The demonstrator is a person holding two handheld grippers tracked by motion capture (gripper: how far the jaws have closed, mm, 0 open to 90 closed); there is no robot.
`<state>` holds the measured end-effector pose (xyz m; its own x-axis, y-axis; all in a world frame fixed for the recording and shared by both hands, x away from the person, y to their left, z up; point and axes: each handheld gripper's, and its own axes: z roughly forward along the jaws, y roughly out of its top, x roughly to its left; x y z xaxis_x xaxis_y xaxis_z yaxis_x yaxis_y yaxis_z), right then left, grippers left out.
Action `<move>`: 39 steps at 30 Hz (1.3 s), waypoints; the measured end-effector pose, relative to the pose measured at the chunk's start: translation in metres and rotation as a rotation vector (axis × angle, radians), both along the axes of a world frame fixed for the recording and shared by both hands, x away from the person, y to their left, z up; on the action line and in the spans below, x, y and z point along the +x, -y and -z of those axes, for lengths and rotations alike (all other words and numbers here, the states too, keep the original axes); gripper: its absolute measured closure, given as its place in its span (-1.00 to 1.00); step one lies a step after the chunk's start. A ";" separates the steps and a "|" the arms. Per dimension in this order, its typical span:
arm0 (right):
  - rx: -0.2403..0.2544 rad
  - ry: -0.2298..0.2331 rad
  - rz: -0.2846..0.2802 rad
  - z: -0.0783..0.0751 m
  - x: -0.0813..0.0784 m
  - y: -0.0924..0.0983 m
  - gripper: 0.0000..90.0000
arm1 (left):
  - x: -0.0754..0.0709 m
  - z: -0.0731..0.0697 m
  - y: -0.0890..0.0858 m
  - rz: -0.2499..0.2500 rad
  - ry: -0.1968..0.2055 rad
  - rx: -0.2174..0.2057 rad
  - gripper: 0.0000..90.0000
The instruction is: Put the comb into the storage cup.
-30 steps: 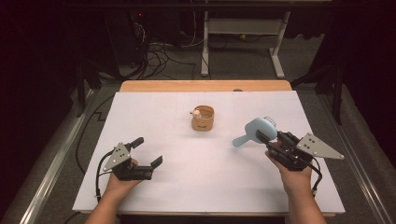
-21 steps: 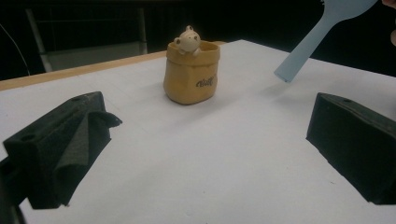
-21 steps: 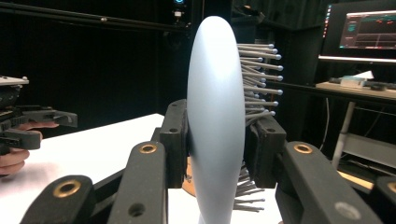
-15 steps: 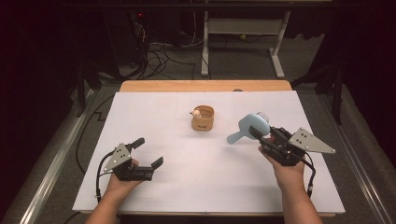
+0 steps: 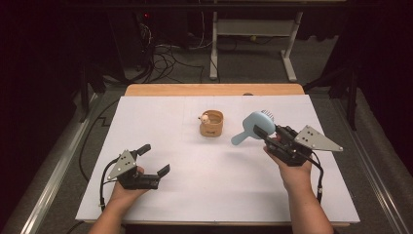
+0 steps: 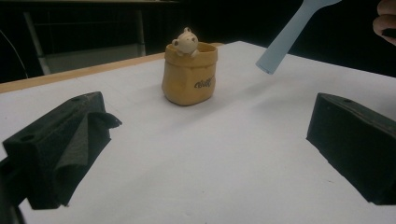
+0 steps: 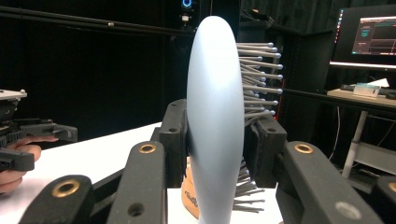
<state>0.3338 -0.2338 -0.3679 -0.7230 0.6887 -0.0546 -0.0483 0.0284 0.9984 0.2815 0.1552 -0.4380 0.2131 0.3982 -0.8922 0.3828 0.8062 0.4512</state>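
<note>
A light-blue hairbrush (image 5: 258,124) hangs above the table with my right gripper (image 5: 269,130) shut on its head, its handle pointing left and down toward a tan pot (image 5: 211,125). The pot has a small bear figure on its rim. In the right gripper view the brush (image 7: 215,107) stands edge-on between the pads of my right gripper (image 7: 217,140), bristles to the right. My left gripper (image 5: 154,158) rests open near the front left with nothing in it. In the left gripper view the pot (image 6: 189,77) stands beyond my left gripper (image 6: 205,154), and the brush handle (image 6: 286,39) comes in from the upper right.
A white sheet (image 5: 160,122) covers the table, with a wooden edge (image 5: 214,89) at the back. Cables and a metal desk frame (image 5: 253,34) lie on the floor behind. A lit monitor (image 7: 369,35) stands at the right in the right gripper view.
My right gripper has carried the brush leftward toward the pot and slightly up. The left gripper has stayed where it was.
</note>
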 end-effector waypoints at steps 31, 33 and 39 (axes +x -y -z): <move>0.027 0.028 0.003 -0.030 0.016 -0.016 0.45 | -0.004 0.002 0.003 0.022 0.007 0.028 -0.99; 0.029 0.033 0.005 -0.033 0.017 -0.017 0.45 | -0.004 0.002 0.003 0.025 0.008 0.026 -0.99; 0.033 0.037 0.000 -0.041 0.020 -0.021 0.45 | -0.005 0.002 0.003 0.024 0.007 0.022 -0.99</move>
